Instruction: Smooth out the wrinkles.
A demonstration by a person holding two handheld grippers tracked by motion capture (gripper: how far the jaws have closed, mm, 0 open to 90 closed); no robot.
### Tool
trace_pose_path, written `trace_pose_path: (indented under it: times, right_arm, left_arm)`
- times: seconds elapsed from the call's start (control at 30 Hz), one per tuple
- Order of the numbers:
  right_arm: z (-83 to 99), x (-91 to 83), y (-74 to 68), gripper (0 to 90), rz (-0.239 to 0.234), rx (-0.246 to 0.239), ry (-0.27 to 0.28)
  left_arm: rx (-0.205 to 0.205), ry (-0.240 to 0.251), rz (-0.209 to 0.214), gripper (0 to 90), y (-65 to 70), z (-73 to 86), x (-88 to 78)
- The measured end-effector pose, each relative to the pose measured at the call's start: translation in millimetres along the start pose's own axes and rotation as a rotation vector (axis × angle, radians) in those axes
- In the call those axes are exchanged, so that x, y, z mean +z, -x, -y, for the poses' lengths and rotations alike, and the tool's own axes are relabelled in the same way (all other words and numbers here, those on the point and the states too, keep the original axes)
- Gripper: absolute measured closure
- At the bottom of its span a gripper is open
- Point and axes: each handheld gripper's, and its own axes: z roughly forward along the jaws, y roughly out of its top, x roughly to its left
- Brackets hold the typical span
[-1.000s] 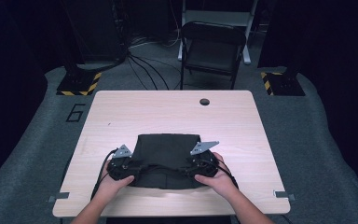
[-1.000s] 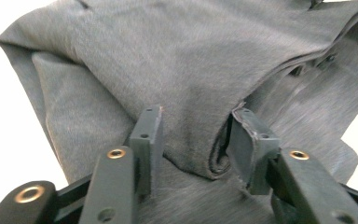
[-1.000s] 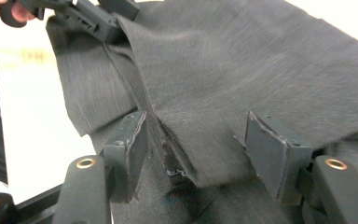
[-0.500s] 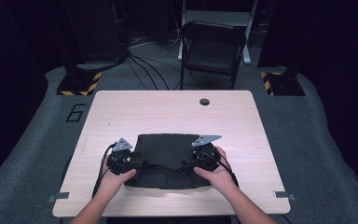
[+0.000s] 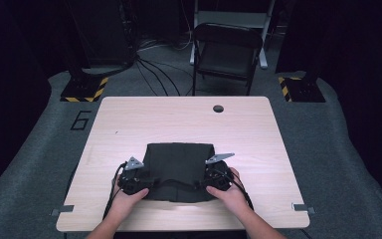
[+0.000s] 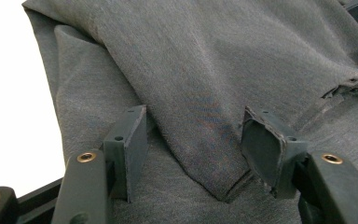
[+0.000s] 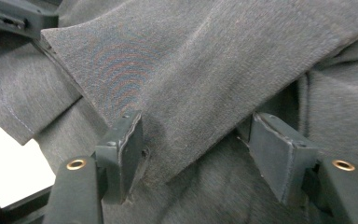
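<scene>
A dark grey folded garment (image 5: 179, 169) is seen lying flat on the near half of the light wooden table (image 5: 248, 129), its near edge close to the person's side. The left hand-held gripper (image 5: 140, 180) is positioned at the garment's near left corner and the right hand-held gripper (image 5: 210, 178) at its near right corner, each carried in a hand (image 5: 231, 191) entering from the bottom of the high view. In the left gripper view, the jaws are found spread apart, having just been opening; a folded corner of the cloth (image 6: 223, 154) lies between them, and the pads (image 6: 133, 140) are not seen pressing on it. In the right gripper view, the jaws are likewise found released, having just been opening, with a folded layer of cloth (image 7: 191, 93) lying between the pads (image 7: 275, 154) and no pinch observed. A dark folding chair (image 5: 226, 52) is noted beyond the far edge of the table.
</scene>
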Motion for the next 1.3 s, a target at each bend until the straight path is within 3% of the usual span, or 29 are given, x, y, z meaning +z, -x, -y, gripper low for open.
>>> trace_pose_path:
  times: [0.1,0.27,0.37,0.53,0.63,0.73,1.03,1.23,1.3]
  right_arm:
    - [0.4,4.2,0.0,31.7,-0.009,0.039,-0.002]
    - [0.6,12.7,1.1,32.6,-0.045,0.044,0.016]
    - [-1.4,15.1,-2.8,41.6,-0.062,0.015,0.016]
    - [-5.6,14.9,-7.7,62.5,-0.101,-0.036,0.027]
    - [-8.5,11.6,-8.4,71.4,-0.103,-0.058,0.041]
    - [-12.8,5.2,-6.2,75.8,-0.115,-0.064,0.061]
    - [-34.5,-19.9,-3.1,76.6,-0.156,-0.059,0.120]
    - [-44.7,-40.3,-6.4,76.5,-0.177,-0.085,0.144]
    - [-44.8,-46.8,-7.5,76.5,-0.184,-0.084,0.136]
  left_arm:
    - [-0.003,0.003,0.006,40.5,0.5,2.0,4.5]
    - [-0.002,0.006,0.017,41.3,-0.3,2.1,10.3]
    - [-0.001,-0.012,0.035,49.2,-1.5,0.3,12.0]
    - [0.020,-0.019,0.004,73.3,1.7,-3.4,11.7]
    - [0.032,-0.009,-0.017,80.8,3.8,-5.7,10.0]
    - [0.047,0.011,-0.014,84.3,3.0,-10.5,3.6]
    - [0.058,0.142,0.018,85.2,3.0,-32.3,-31.4]
    - [0.068,0.177,0.067,85.2,10.9,-36.3,-51.8]
    - [0.088,0.177,0.074,85.2,15.1,-36.2,-55.8]
